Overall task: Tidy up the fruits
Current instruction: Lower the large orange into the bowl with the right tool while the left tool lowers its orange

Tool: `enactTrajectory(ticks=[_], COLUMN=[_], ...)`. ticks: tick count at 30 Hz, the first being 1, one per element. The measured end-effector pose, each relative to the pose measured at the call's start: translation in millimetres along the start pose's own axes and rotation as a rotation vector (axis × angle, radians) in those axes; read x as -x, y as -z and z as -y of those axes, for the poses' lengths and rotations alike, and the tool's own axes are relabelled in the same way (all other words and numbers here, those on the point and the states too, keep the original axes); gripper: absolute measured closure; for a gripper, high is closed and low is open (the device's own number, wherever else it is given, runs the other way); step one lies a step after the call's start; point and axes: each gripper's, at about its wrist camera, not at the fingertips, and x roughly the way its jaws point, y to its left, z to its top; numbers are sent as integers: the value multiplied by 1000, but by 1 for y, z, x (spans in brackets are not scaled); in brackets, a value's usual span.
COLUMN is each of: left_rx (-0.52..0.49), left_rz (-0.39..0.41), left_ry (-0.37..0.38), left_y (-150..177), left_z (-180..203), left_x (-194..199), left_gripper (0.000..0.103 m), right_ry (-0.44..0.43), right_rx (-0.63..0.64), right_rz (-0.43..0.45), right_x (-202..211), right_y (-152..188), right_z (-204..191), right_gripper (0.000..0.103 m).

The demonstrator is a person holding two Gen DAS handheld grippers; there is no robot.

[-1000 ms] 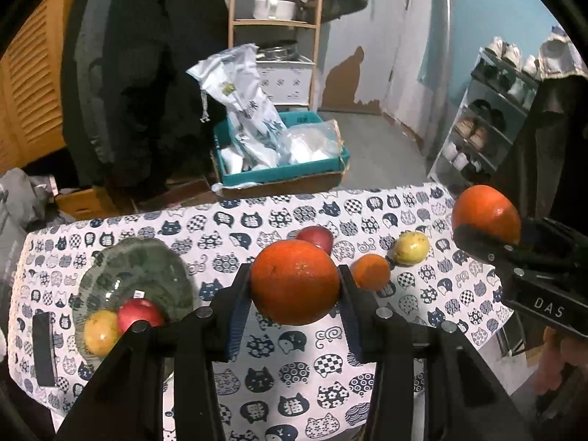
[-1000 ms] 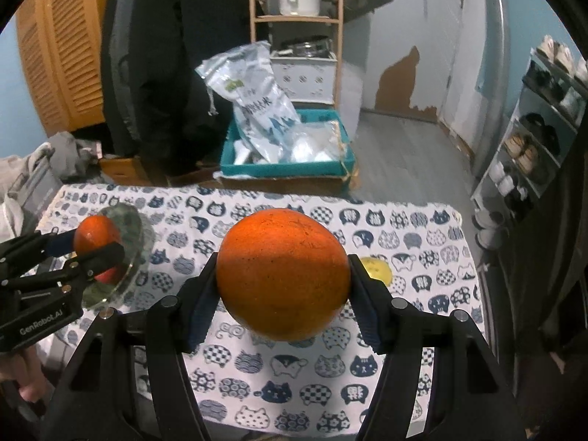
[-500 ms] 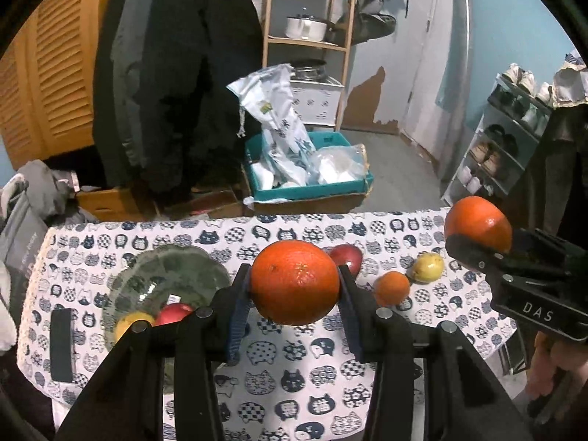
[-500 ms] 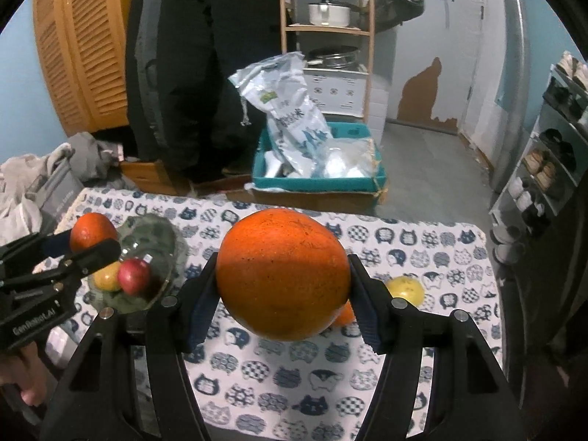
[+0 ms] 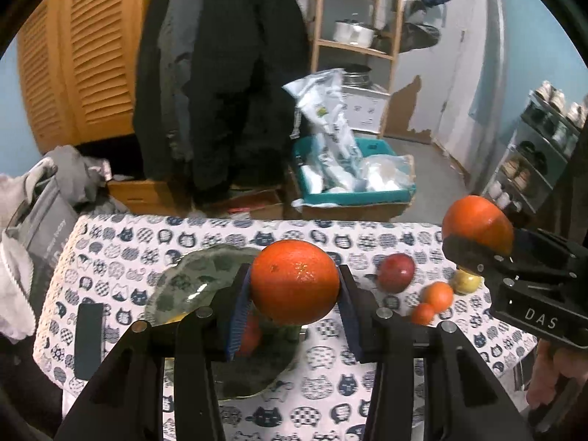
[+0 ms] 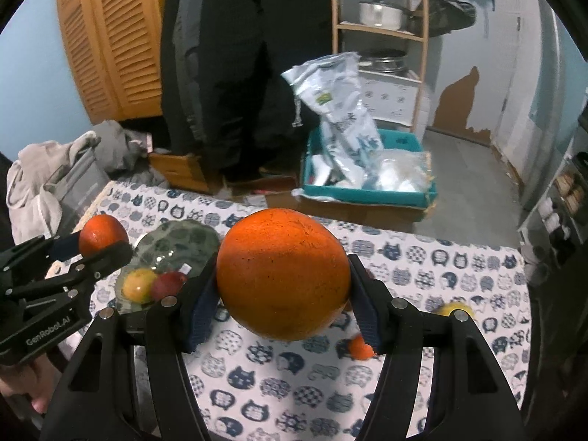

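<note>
**Two oranges held above the cat-print table**

While both grippers hang over the cat-print tablecloth (image 5: 319, 356), each clamps an orange between its pads. The left gripper (image 5: 294, 294) grips the smaller orange (image 5: 294, 281) directly above the green glass plate (image 5: 191, 283), which sits on the left part of the table and already carries a yellow fruit (image 6: 139, 284) and a red fruit (image 6: 168, 284). The right gripper (image 6: 283, 294) grips the larger orange (image 6: 283, 275) above the table's middle. To the right on the cloth lie a red apple (image 5: 396, 272), two small tangerines (image 5: 435, 294) touching each other, and a yellow fruit (image 5: 466, 282).
</note>
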Motion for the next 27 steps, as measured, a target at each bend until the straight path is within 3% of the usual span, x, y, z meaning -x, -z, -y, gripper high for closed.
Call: enactTrajectory(ticks=[11,27], left_rx=[49,109], left_rz=[-34,-174], left_ry=[-80,-126], left_y=[5,15], left_z=[-63,-123], left_x=[-25,-103], left_gripper=[58,58], right_ry=[-85,-160], right_rx=[2,8], right_rz=[-78,-237], right_x=[-56,-158], right_y=[-16,-22], right_z=[-47,-100], right_gripper=[38,38])
